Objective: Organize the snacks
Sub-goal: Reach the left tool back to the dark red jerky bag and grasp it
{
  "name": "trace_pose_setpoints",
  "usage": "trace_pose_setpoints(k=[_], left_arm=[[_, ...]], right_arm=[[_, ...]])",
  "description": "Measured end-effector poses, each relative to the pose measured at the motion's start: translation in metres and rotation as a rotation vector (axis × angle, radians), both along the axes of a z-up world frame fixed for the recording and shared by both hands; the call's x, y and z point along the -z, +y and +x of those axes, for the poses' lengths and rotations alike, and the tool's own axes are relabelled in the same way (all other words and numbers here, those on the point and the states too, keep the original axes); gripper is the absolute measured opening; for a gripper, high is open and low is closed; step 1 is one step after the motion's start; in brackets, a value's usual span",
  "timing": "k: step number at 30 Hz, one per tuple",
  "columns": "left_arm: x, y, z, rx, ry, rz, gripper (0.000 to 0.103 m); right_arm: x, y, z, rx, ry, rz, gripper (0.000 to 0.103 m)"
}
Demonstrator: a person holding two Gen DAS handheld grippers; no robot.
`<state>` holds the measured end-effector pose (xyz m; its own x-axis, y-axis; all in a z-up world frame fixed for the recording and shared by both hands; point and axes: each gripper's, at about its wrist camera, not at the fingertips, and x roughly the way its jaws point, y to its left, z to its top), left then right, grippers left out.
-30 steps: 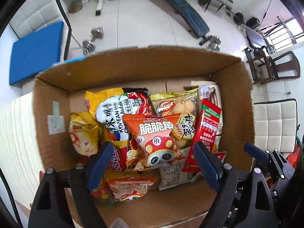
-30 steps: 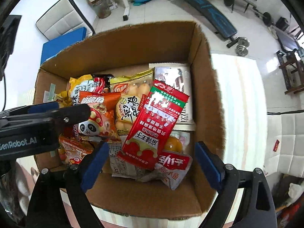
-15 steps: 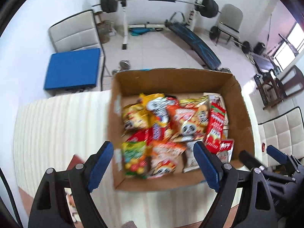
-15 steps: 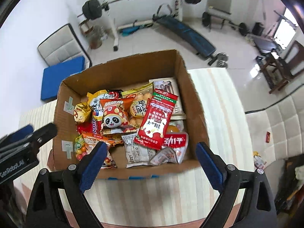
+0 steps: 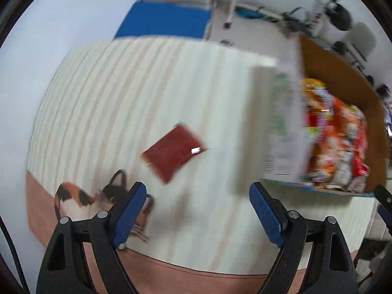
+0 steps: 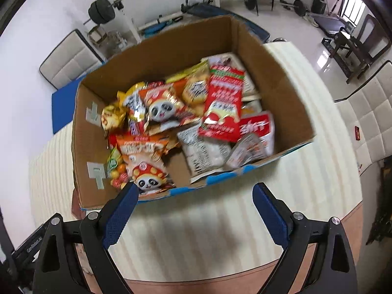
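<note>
Left wrist view is taken up by the open stretch of the desk (image 5: pixel 152 93), a cream striped cloth with a brown border along its near edge. A dark red packet (image 5: pixel 172 153) is seen lying flat there, alone, well apart from the cardboard box (image 5: pixel 343 78), which is pushed to the right side of this view and blurred. A cat figure (image 5: pixel 80 202) is seen at the near left edge of the desk, though whether it is printed or lying on the cloth cannot be told. The left claw (image 5: pixel 197 214) is held wide above bare cloth, with nothing between its blue pads.

Right wrist view shows what the other does not: the whole box (image 6: pixel 289 103) from above, standing toward the far edge of the desk (image 6: pixel 318 171), filled with snack packets (image 6: pixel 186 122). Among them a red upright-printed packet (image 6: pixel 224 103), an orange panda packet (image 6: pixel 163 109) and a second panda packet (image 6: pixel 144 169) at the near left corner of the box can be made out. The right claw (image 6: pixel 192 216) is also spread wide and holds nothing; it is placed over the cloth just in front of the box's near wall.

Beyond the desk a barbell rack (image 6: pixel 105 9), a blue mat (image 5: pixel 164 22) and padded white chairs (image 6: pixel 367 112) are seen on a pale tiled floor.
</note>
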<state>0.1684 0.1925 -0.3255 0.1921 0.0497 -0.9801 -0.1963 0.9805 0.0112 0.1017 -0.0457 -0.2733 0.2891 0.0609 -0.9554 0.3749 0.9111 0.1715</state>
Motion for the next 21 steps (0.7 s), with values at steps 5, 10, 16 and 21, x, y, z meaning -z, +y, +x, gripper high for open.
trace_pose_setpoints(k=[5,10,16,21], left_arm=[[0.041,0.028,0.018,-0.011,0.064,0.037,0.086],[0.077,0.031,0.041,0.063,0.131,0.065,0.086],[0.113,0.021,0.054,0.190,0.218,0.072,0.086],[0.125,0.014,0.062,0.267,0.231,0.072,0.089]], right_arm=[[0.011,0.017,0.016,0.016,0.009,0.005,0.097],[0.012,0.026,0.034,0.028,-0.001,0.001,0.101],[0.013,0.030,0.050,0.026,0.007,-0.001,0.101],[0.016,0.028,0.057,0.036,0.018,-0.004,0.101]])
